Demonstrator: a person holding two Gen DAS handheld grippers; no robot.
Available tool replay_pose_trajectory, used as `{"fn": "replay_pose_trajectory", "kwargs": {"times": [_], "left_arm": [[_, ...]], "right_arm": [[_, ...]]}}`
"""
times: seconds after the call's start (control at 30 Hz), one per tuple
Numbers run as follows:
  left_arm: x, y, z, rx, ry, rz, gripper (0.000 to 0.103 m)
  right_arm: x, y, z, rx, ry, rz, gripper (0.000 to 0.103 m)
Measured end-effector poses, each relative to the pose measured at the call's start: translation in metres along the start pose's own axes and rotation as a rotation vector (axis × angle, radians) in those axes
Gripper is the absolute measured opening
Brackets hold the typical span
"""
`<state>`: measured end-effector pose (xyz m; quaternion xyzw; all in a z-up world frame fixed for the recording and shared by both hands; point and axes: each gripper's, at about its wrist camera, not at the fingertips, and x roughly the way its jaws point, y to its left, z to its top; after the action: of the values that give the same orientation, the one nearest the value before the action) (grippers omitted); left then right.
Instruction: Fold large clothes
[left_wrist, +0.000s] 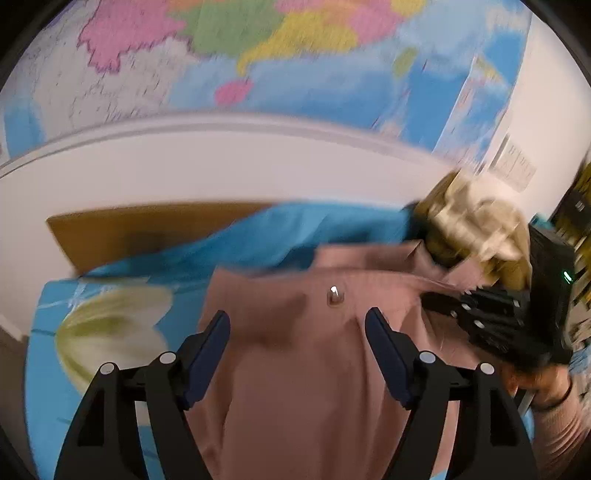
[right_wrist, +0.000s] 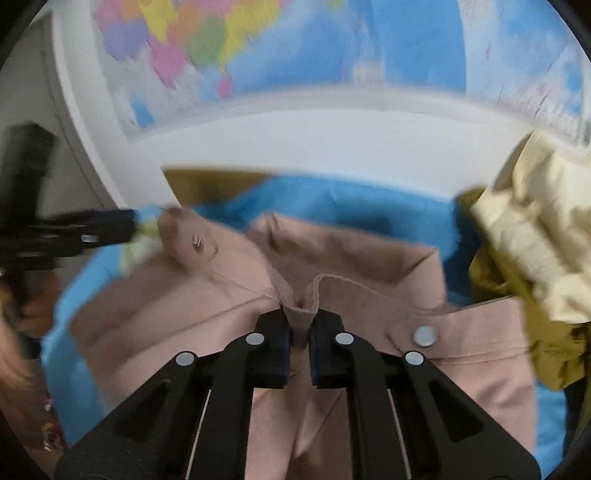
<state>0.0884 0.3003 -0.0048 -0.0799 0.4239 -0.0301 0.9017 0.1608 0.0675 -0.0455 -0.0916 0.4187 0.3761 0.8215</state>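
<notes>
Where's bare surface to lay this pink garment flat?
Free: blue cover beyond the pink garment, up to the brown board. Crowded: cream and olive clothes pile on its right; left gripper at its left edge.

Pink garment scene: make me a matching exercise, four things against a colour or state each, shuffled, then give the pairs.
Things:
1. pink garment
2. left gripper
3. right gripper
4. bedsheet

Colours or states:
A. open, nothing between its fingers
B. blue, spread underneath
C. pinched at a fold of its edge
D. shut on cloth

Pairs: 1-C, 2-A, 3-D, 4-B
</notes>
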Motion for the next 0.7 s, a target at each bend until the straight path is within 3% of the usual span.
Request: {"fn": "replay_pose_trajectory", "kwargs": {"times": [0.1, 0.17, 0.3, 0.37, 0.5, 0.6, 0.7], "left_arm": [[0.012, 0.004, -0.022, 0.013, 0.084, 0.019, 0.075], [0.009, 0.009, -0.039, 0.011, 0.104, 0.003, 0.079], [-0.013, 0.018, -0.068, -0.019, 0.072, -0.074, 0.087], [-0.023, 0.02, -0.081, -0.038, 0.056, -0.107, 0.093], [-0.025, 0.014, -0.111, 0.001, 0.068, -0.115, 0.094], [-0.011, 0.008, -0.123, -0.007, 0.098, -0.129, 0.093], [-0.002, 0.002, -0.123, -0.017, 0.077, -0.1, 0.075]], "right_arm": [[0.006, -0.008, -0.006, 0.024, 0.021, -0.014, 0.027], [-0.022, -0.015, -0.009, 0.042, -0.056, -0.008, 0.056], [-0.102, -0.035, -0.04, 0.053, -0.214, 0.012, 0.068], [-0.131, -0.051, -0.068, 0.085, -0.252, 0.004, 0.082], [-0.156, -0.074, -0.133, 0.191, -0.221, -0.051, 0.089], [-0.143, -0.091, -0.171, 0.259, -0.142, -0.018, 0.091], [-0.129, -0.095, -0.183, 0.244, -0.105, -0.03, 0.085]]}}
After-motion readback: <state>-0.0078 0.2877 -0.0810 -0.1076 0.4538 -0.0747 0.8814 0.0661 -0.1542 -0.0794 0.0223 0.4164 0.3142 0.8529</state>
